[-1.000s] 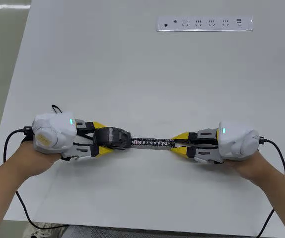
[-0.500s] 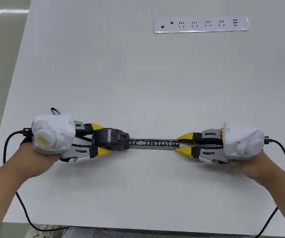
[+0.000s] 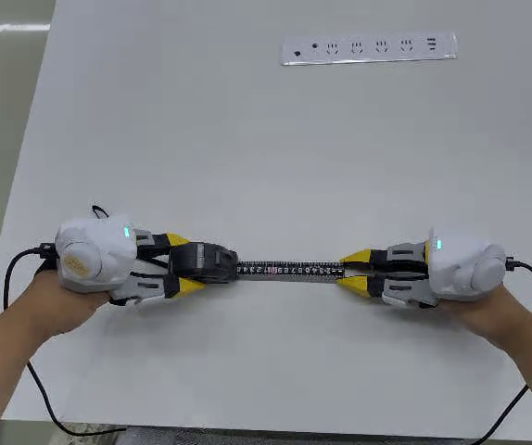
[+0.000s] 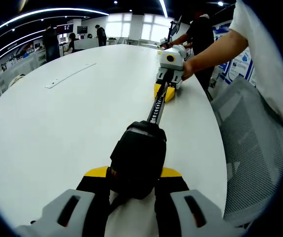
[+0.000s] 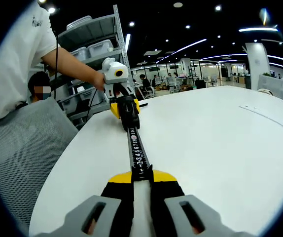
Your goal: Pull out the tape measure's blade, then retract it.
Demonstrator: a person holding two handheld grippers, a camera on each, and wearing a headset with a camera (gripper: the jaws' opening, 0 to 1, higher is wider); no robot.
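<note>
– State of the left gripper [image 3: 187, 262]?
– Closed around the black tape measure case [image 3: 209, 260], resting on the white table [image 3: 247, 139]
– And the right gripper [image 3: 351, 271]?
– Pinched tight on the tip of the blade [image 3: 289, 269], drawn out straight from the case, well apart from it across the table

The head view looks steeply down from above the near edge of the table [image 3: 247, 120] and faces the power strip [image 3: 368, 48] at the far side, at middle range.

The left gripper view sits low over the tabletop, very close behind the tape measure [image 4: 139, 160]. It faces along the blade [image 4: 156, 106] toward the right gripper [image 4: 163, 93].

The right gripper view faces the opposite way along the same blade, toward the left gripper [image 5: 125, 111].

All three views share the blade and the tabletop around it.
</note>
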